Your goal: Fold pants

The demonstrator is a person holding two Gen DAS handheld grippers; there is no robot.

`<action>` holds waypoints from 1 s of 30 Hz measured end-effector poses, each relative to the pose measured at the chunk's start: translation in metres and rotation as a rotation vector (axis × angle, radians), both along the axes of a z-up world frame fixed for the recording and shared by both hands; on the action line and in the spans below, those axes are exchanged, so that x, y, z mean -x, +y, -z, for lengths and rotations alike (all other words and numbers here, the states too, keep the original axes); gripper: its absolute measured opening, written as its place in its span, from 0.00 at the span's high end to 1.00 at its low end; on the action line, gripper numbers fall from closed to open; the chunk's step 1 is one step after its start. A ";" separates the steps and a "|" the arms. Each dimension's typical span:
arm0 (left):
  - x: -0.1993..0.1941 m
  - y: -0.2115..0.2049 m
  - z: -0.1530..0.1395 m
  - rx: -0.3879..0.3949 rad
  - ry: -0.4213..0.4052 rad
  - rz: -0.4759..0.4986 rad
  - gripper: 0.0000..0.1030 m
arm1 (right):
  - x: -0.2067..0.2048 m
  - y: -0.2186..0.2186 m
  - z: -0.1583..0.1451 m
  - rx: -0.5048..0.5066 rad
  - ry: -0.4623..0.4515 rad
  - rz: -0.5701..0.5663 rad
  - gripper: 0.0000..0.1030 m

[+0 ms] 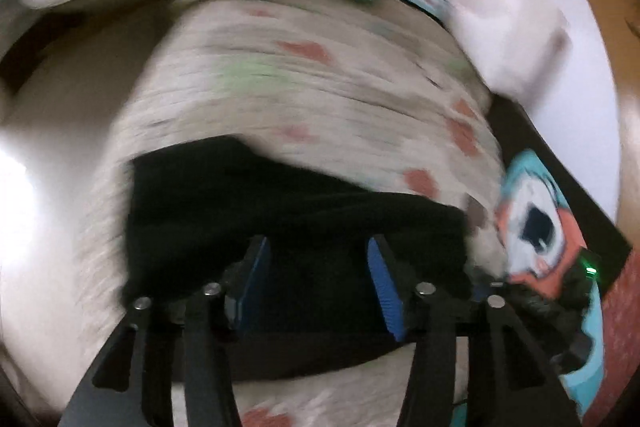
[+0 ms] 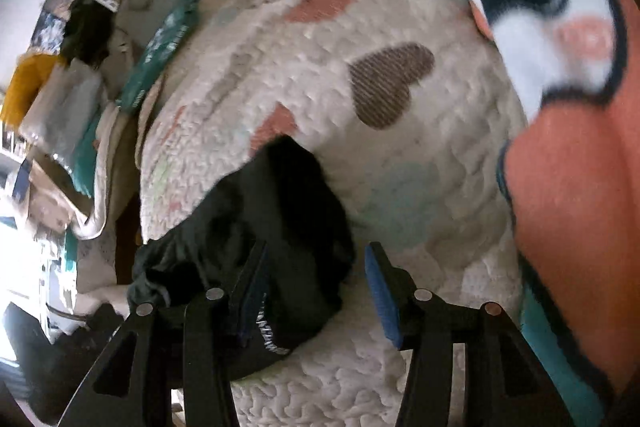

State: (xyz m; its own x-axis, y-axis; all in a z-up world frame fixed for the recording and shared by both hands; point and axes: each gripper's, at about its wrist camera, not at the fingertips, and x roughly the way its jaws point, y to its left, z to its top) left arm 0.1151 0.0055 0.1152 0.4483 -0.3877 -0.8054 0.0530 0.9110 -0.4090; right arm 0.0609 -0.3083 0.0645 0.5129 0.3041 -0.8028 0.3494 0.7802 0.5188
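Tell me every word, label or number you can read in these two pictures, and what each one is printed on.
None can be read for certain.
Black pants: a small line of white print near the hem, too small and skewed to read.
Teal strip along the heart-patterned blanket: pale markings, too blurred to read.
Left wrist view: motion-blurred, no text legible.

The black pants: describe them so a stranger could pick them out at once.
Find the cream quilted blanket with pastel hearts. On it, just ahead of both grippers' open jaws, lies a bunched heap of dark cloth: the black pants. They are the only plain black thing there, unlike the orange-and-teal cartoon pillow alongside.
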 end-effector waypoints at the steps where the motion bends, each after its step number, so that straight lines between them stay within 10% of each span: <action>1: -0.012 -0.020 0.001 -0.006 0.015 0.054 0.48 | -0.001 0.001 0.003 -0.003 -0.001 -0.002 0.48; 9: -0.080 -0.161 0.043 -0.092 0.128 0.366 0.47 | -0.010 0.017 0.020 0.019 -0.025 -0.057 0.47; 15: -0.095 -0.210 0.079 -0.301 0.195 0.514 0.24 | -0.016 0.031 0.023 0.036 -0.067 -0.100 0.45; 19: -0.084 -0.216 0.073 -0.405 0.137 0.562 0.52 | -0.020 0.042 0.016 0.051 -0.079 -0.157 0.78; 26: -0.063 -0.167 0.019 -0.254 0.059 0.496 0.86 | -0.011 0.071 -0.032 0.139 -0.194 -0.255 0.81; 30: -0.048 -0.124 -0.023 -0.155 0.010 0.440 0.87 | 0.001 0.116 -0.071 0.230 -0.294 -0.392 0.81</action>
State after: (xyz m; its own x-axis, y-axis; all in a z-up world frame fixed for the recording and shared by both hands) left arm 0.1627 -0.1185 0.1377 0.2602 -0.4139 -0.8724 0.4443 0.8535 -0.2724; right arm 0.0598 -0.1920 0.1356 0.6095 0.3509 -0.7109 -0.1250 0.9280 0.3510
